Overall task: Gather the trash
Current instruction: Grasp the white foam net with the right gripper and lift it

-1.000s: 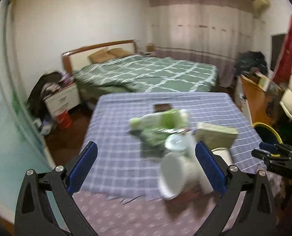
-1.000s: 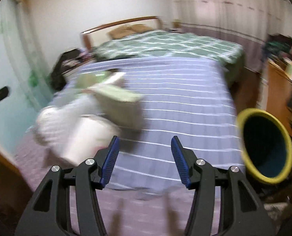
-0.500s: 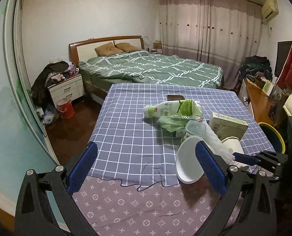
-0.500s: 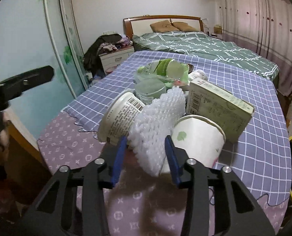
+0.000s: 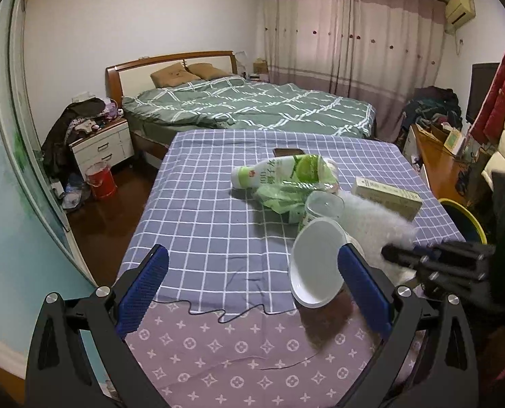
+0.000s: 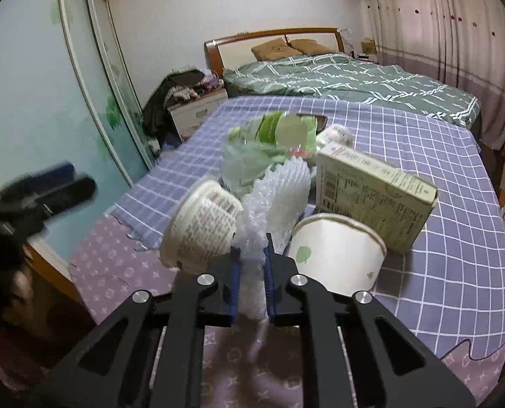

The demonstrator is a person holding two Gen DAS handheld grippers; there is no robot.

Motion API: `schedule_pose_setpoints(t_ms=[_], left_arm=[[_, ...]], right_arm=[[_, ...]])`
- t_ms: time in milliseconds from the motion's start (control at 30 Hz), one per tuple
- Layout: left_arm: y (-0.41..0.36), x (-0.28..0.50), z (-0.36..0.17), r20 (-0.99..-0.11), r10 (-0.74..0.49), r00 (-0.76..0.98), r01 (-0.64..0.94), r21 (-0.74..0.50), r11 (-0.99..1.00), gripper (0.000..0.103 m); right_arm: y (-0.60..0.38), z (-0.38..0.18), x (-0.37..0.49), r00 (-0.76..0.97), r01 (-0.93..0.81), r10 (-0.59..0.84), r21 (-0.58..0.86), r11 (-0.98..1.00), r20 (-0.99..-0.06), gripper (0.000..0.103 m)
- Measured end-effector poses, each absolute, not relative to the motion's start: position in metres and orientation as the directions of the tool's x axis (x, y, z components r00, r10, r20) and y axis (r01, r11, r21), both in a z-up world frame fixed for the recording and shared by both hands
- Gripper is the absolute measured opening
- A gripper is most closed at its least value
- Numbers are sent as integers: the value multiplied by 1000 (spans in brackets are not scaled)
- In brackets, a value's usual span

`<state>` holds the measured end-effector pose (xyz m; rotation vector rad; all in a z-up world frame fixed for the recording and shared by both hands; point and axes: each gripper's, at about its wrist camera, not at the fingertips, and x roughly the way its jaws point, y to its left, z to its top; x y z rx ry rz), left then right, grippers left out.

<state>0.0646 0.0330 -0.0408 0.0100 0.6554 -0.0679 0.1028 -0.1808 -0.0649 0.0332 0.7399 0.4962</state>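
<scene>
The right gripper is seen clamped on a white foam net sleeve, its blue pads pressed into the lower end. The left gripper is held with jaws wide apart, gripping nothing, above the table's near edge. The trash is heaped at 2 o'clock from it. A tipped paper tub bears a barcode and fine print, unreadable. A flat carton carries a barcode and small text, likewise illegible. A green-labelled bottle shows Chinese characters, not made out with certainty. A white cup with green marks lies beside the sleeve. A yellow-rimmed bin stands at 3 o'clock.
</scene>
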Motion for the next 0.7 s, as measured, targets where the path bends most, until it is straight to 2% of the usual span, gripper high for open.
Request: schedule_pose_setpoints(t_ms=[233, 367, 533, 700], left_arm=[[23, 67, -49, -625, -108, 773, 101, -46, 994, 98], [11, 69, -58, -644, -142, 752, 130, -67, 989, 98], [-3, 70, -72, -668, -157, 728, 156, -62, 986, 98], [-10, 70, -80, -656, -191, 730, 181, -85, 980, 98]], right_arm=[[-211, -31, 89, 667, -424, 497, 266, 866, -555, 11], [-236, -15, 85, 713, -391, 479, 276, 878, -513, 11], [-287, -7, 85, 794, -267, 369, 269, 925, -483, 12], [-353, -15, 87, 846, -66, 183, 241, 968, -501, 12]])
